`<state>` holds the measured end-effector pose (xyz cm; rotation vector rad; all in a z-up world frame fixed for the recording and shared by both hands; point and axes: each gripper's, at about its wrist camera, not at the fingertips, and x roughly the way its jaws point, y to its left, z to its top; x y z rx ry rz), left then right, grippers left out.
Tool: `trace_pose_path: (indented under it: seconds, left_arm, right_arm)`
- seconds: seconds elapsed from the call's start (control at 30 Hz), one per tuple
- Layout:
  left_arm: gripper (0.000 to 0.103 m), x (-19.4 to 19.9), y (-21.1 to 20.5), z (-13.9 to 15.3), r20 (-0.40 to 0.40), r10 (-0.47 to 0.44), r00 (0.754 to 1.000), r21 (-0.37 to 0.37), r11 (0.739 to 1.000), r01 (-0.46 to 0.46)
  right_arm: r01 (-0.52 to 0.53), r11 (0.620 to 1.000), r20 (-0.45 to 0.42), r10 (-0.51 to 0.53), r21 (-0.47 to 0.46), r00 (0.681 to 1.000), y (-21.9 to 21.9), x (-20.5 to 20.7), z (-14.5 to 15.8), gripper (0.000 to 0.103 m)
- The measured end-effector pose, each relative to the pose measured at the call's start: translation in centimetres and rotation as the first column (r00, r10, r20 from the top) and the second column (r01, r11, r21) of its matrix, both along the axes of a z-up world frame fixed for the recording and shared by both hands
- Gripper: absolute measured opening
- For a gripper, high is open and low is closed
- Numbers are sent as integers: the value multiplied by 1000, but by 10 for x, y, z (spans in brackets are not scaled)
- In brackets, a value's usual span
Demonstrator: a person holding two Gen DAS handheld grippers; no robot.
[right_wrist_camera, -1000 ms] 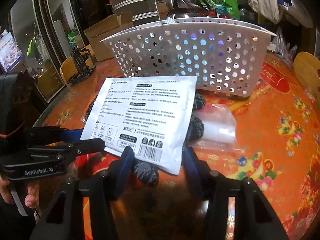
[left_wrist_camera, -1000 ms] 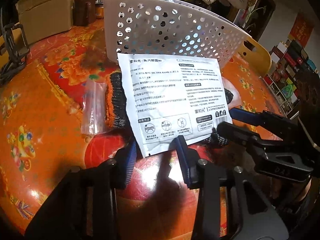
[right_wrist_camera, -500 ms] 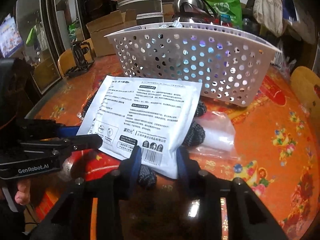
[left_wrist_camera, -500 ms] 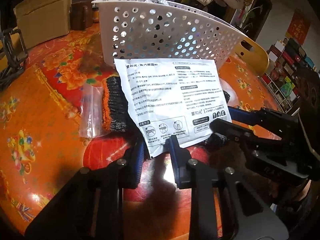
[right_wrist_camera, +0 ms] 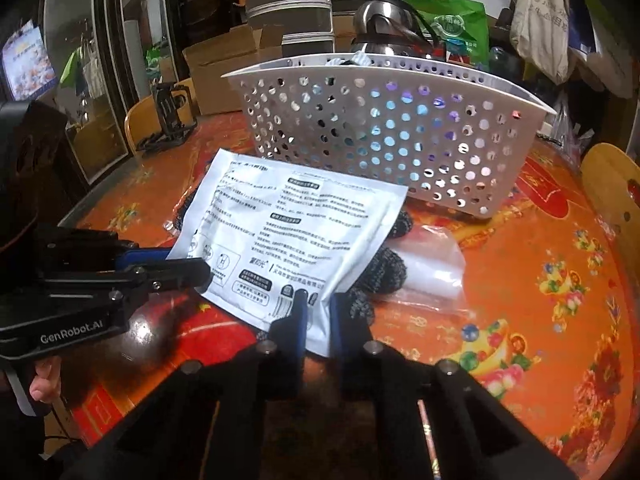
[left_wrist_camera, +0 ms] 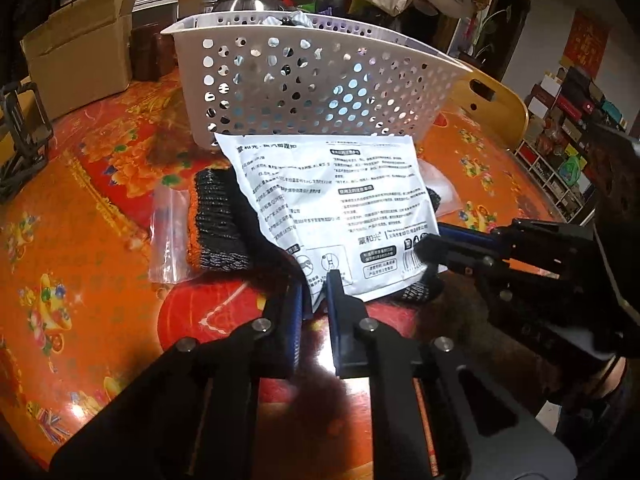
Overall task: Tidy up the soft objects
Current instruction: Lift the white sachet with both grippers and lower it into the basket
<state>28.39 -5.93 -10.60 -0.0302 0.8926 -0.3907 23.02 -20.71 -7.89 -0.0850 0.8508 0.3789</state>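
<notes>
— What's around me? A round table (left_wrist_camera: 80, 216) under an orange floral cloth, glossy with lamp glare near me.

— And further back?

— Cardboard boxes (left_wrist_camera: 80, 56) far left, a steel kettle (right_wrist_camera: 380, 28), a green bag (right_wrist_camera: 452, 24). Far right, a yellow wooden chair (left_wrist_camera: 492, 108), crowded shelves (left_wrist_camera: 560, 176) and a red wall hanging (left_wrist_camera: 586, 46).

Orange floral table (left_wrist_camera: 80, 300) carries basket (left_wrist_camera: 312, 84), gloves (left_wrist_camera: 220, 224), seemingly plastic bags (left_wrist_camera: 170, 236).

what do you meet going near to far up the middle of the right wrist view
right gripper → white printed pouch → white perforated basket → steel kettle
</notes>
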Motion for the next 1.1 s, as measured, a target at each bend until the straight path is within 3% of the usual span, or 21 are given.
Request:
trace_pose_path:
  seconds: [0.27, 0.63, 0.73, 0.9, 0.93, 1.03, 1.1]
  left_arm:
    - [10, -8, 2, 16, 68, -4, 998, -9, 1000, 5]
    - [10, -5, 2, -4, 17, -15, 1000, 4, 1000, 15]
    - [10, -3, 0, -6, 12, -22, 1000, 13, 1000, 22]
    - [11, 2, 2, -10, -7, -29, 1000, 9, 1000, 29]
    - [11, 4, 3, -10, -10, -30, 1000, 5, 1000, 30]
    - [11, 9, 3, -13, -22, -38, 999, -5, 999, 38]
    - [11, 9, 2, -13, -21, -40, 999, -4, 999, 40]
  right_arm:
    - [-13, 1000, 35, 13, 14, 999, -1, -9, 12, 4]
    - [29, 999, -32, -28, 24, 999, -8, 2, -2, 7]
    - [42, 999, -49, -40, 26, 998, -8, 9, -1, 18]
    - [41, 998, -92, -38, 40, 995, -7, 27, -2, 47]
    - [34, 998, -102, -29, 45, 994, -6, 29, -4, 48]
    - [25, 999, -89, -21, 45, 996, -1, 29, -5, 48]
    - [18, 1000, -53, -17, 18, 998, 4, 24, -2, 35]
